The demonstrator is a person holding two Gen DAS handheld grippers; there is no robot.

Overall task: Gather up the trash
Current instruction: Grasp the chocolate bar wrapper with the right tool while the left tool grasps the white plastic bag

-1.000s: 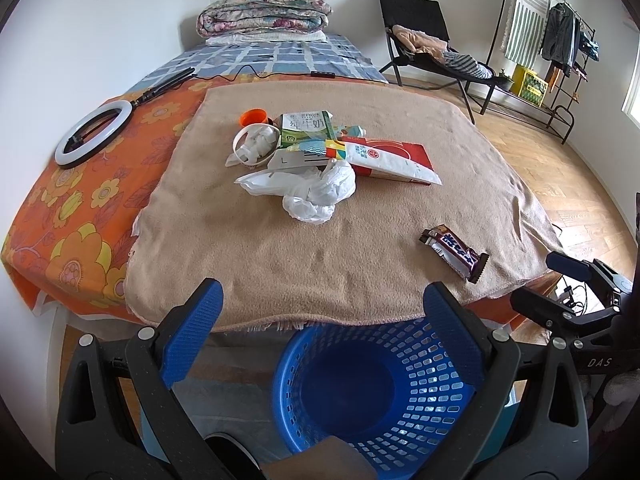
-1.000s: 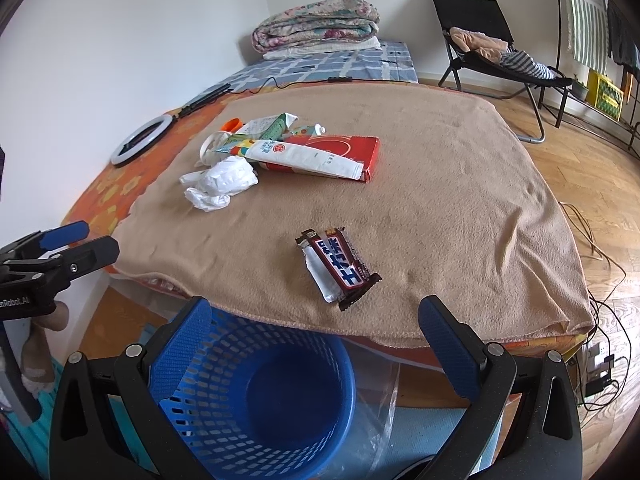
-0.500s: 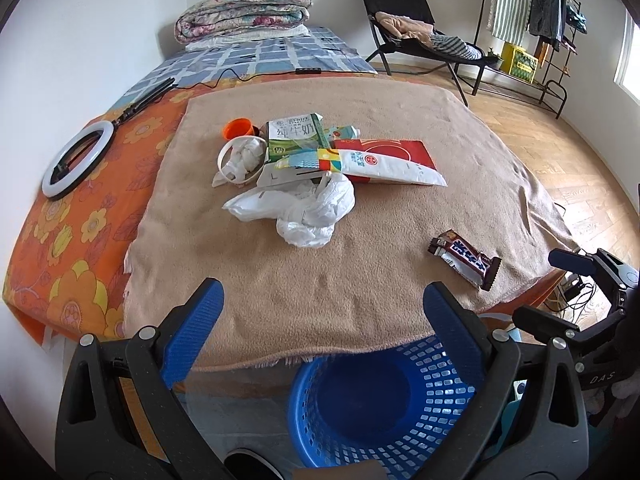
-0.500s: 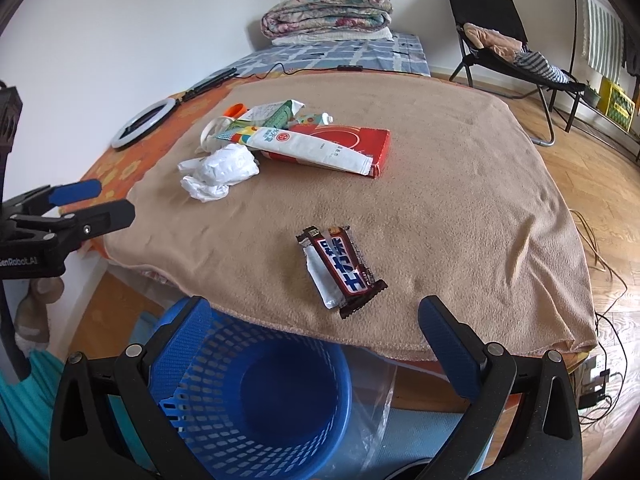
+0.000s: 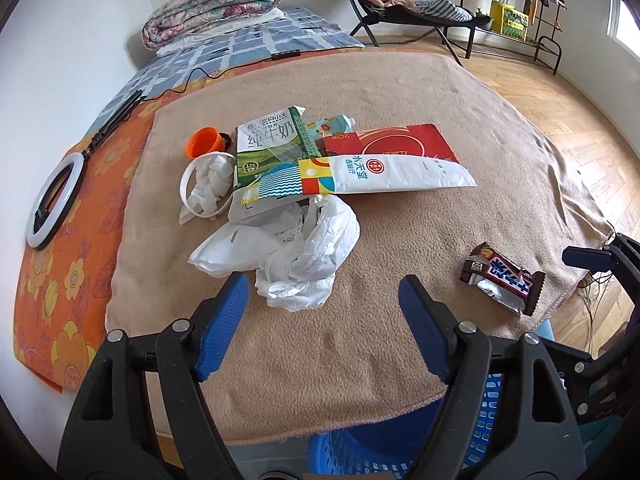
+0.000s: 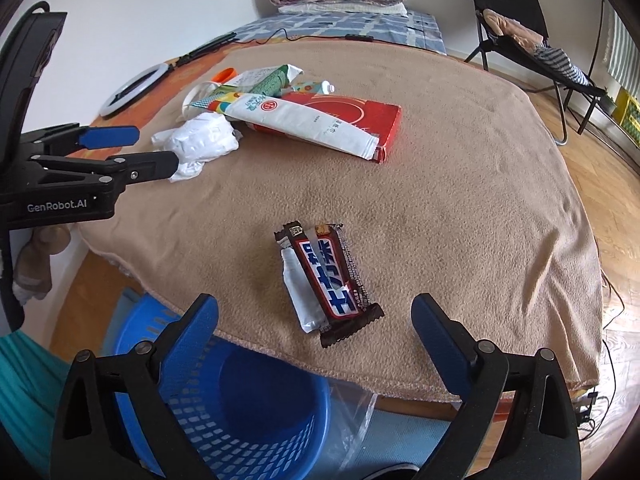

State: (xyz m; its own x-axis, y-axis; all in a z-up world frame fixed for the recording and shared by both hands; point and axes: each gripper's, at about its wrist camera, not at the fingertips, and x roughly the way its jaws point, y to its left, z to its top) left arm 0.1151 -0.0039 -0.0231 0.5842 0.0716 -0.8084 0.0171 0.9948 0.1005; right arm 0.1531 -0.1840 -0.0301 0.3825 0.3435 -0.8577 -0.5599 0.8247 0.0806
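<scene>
Trash: in the left wrist view the crumpled white bag point(image 5: 288, 256) lay on the blanket-covered counter point(image 5: 400, 208) at twelve o'clock, just ahead of the released left tool point(image 5: 324, 300).

In the right wrist view the candy wrapper point(image 6: 328, 280) lay dead ahead of the released right tool point(image 6: 314, 328), long axis eleven-to-five, nearer this arm.

"GenRobot.AI" stands in white on the black body of the left gripper point(image 6: 132, 152), at the left edge of the right wrist view. The milk carton point(image 5: 268, 148), upper middle of the left wrist view, reads "纯牛奶" and "3.2g". The red box point(image 5: 400, 144) beside it shows "20".
</scene>
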